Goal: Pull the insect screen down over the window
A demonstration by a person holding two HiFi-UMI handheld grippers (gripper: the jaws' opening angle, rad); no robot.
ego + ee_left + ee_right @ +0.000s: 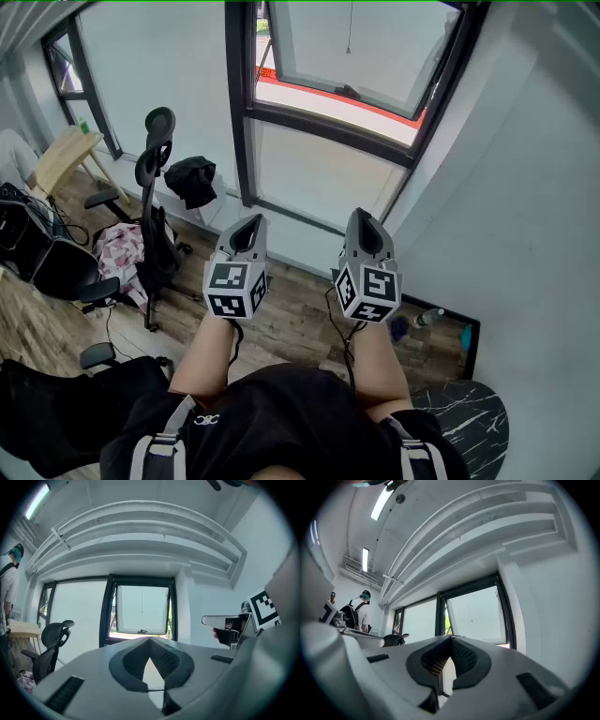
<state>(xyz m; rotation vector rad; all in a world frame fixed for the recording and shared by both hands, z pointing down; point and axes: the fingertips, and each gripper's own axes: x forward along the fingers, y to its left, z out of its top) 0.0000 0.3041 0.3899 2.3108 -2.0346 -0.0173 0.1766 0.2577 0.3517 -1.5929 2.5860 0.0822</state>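
The black-framed window (342, 112) lies ahead, its upper sash (361, 52) tilted open. A thin cord (350, 28) hangs in the opening; the insect screen itself I cannot make out. My left gripper (251, 221) and right gripper (364, 217) are held side by side at waist height, well short of the window, both shut with nothing in them. In the left gripper view the shut jaws (149, 641) point at the window (142, 609) and its cord (142, 599). From the right gripper (450, 641) the window (480, 616) is ahead and slightly right.
An office chair (155, 197) stands left of the window, with a black bag (192, 178) on the low sill. A wooden table (66, 155) and pink bag (120, 248) are further left. A bottle (427, 317) lies by the right wall. A person (358, 611) stands far left.
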